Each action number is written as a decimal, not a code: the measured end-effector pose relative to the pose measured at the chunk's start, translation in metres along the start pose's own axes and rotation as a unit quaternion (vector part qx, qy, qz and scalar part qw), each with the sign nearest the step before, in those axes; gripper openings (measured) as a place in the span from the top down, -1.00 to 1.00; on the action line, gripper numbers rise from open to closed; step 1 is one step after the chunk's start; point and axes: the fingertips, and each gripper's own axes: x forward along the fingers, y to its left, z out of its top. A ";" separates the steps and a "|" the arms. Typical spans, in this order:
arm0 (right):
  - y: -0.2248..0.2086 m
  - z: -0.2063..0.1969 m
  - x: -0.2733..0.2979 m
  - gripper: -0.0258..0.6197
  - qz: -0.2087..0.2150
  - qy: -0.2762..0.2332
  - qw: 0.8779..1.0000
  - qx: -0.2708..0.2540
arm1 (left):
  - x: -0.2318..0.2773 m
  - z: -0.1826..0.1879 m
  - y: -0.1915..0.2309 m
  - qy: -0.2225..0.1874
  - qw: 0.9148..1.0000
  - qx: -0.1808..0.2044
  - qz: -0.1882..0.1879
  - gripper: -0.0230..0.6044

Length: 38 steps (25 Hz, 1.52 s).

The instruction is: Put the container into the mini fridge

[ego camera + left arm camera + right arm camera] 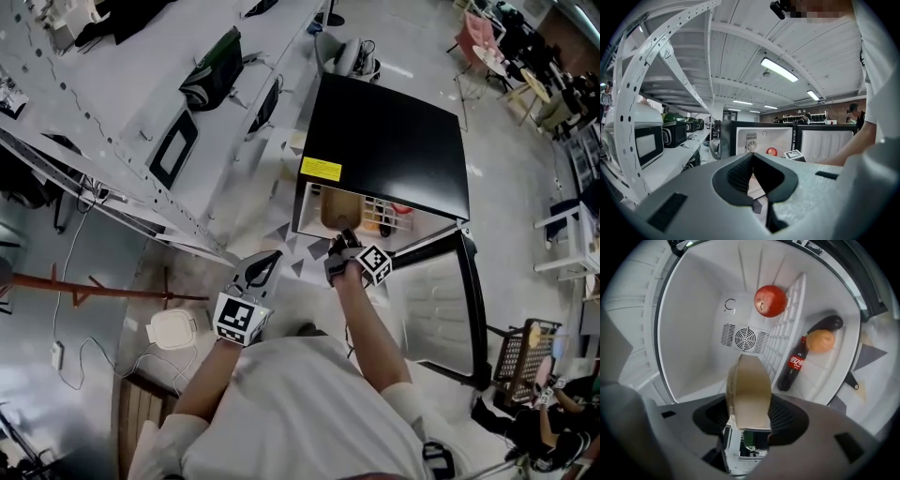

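So the right gripper (750,420) has its jaws pinching a brown cardboard container (749,390), right at the mouth of the open black mini fridge with the white inside (384,141). Looking along the jaws, a red apple (770,301) sits at 12 o'clock from the container. A dark cola bottle (793,366) is at 2 o'clock, with an orange fruit (820,341) just past it. In the head view the left gripper (258,274) hangs around 7 o'clock of the fridge, jaws pressed together with nothing in them.

1 mini fridge (384,141), 1 brown container (749,385), 1 red apple (770,301), 1 orange (821,341), 1 cola bottle (792,366), 1 dark eggplant (827,324), 2 grippers: left gripper (752,157), right gripper (749,414).
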 end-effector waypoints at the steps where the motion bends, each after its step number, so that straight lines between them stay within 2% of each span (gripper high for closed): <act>1: -0.002 0.000 0.003 0.20 0.003 -0.003 1.000 0.012 | 0.000 -0.002 0.002 0.001 1.000 -0.002 0.002 0.91; 6: -0.001 -0.003 0.017 0.20 0.018 -0.010 0.999 0.049 | -0.003 -0.006 0.010 0.005 1.000 -0.008 0.011 0.91; 18: -0.018 -0.003 0.035 0.20 0.008 -0.023 0.994 0.105 | -0.004 -0.004 0.017 0.005 1.000 -0.007 0.014 0.91; 21: -0.018 -0.007 0.038 0.00 0.013 -0.013 0.994 0.106 | -0.006 -0.008 0.017 0.006 1.000 -0.007 0.014 0.91; 26: -0.011 -0.011 0.031 -0.27 0.019 0.006 0.997 0.074 | -0.011 -0.012 0.017 0.012 1.000 -0.010 0.011 0.91; 30: -0.009 -0.010 0.014 -0.34 0.001 0.016 1.000 0.022 | -0.013 -0.013 0.012 0.016 1.000 -0.008 0.004 0.91; 33: -0.004 -0.010 0.005 -0.34 -0.025 0.026 0.997 -0.066 | -0.010 -0.011 0.011 0.013 1.000 -0.008 0.001 0.91; 35: 0.003 -0.012 0.000 -0.34 -0.046 0.037 0.987 -0.147 | -0.009 -0.011 0.010 0.014 1.000 -0.008 -0.002 0.91; 38: 0.011 -0.013 -0.002 -0.34 -0.079 0.054 0.958 -0.269 | -0.007 -0.013 0.004 0.017 1.000 -0.006 -0.009 0.91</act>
